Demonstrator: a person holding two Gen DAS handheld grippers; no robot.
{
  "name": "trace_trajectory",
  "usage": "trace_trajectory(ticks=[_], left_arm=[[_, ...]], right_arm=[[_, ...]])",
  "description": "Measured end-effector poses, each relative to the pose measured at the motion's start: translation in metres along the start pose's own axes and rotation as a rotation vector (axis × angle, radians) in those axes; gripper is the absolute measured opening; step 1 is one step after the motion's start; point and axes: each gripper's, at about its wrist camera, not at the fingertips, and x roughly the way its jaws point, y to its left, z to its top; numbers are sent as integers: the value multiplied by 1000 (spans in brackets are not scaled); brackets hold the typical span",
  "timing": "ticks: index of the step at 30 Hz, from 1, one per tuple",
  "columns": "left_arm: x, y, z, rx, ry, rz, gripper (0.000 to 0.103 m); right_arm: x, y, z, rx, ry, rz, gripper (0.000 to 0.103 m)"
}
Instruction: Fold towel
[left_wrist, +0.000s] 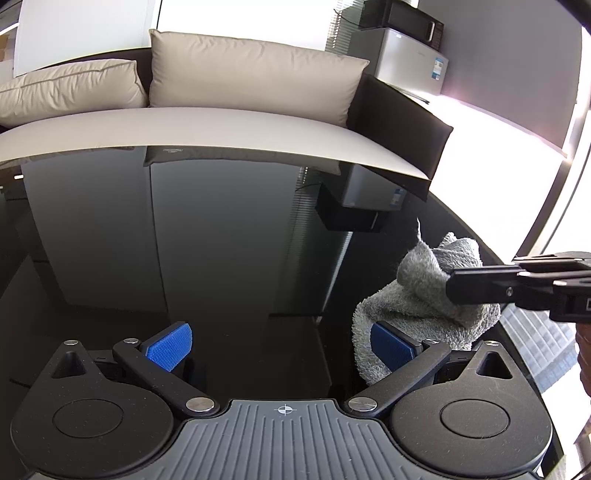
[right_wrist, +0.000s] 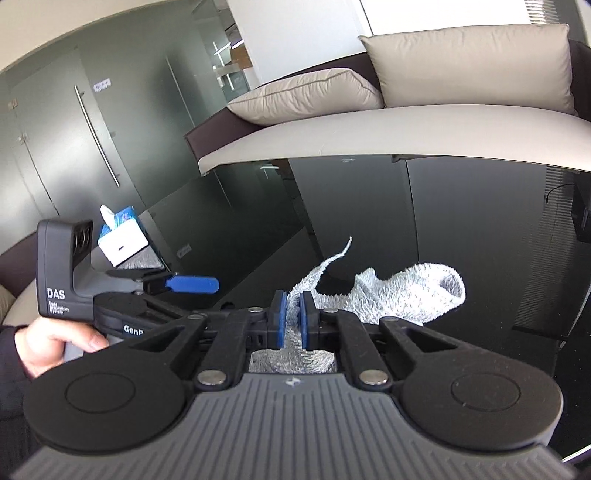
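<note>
Right gripper (right_wrist: 291, 314) pinching towel (right_wrist: 406, 291) edge, bunched cloth trailing ahead-right; left gripper (left_wrist: 280, 343) gaping wide, towel sitting just right of it.

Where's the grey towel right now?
The grey towel lies bunched on the glossy black table, one edge pinched in the right gripper; the open left gripper sits just left of it.
</note>
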Motion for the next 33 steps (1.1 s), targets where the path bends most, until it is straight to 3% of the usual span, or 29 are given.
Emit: trace_trajectory(ticks=[10,15,20,28,31,33], left_arm=[[-2,0,1,-8,-11,-14,102],[-1,-4,1,12,-14,-35,102],[-2,-7,2,3,-35,-86,102],[2,-23,5,26,-63,-163,102],[8,-28,6,27,-62,-183,102],[11,-29,6,19,-59,-203,102]], right_arm=[[5,1,-6,13,42,-6,9],[6,8,-11,-40,78,-3,9],[4,12,-14,-52,88,19,17],[2,12,-20,-65,76,-18,18],[-1,12,-23,-78,69,-36,26],[-6,15,-26,-106,56,-47,38]])
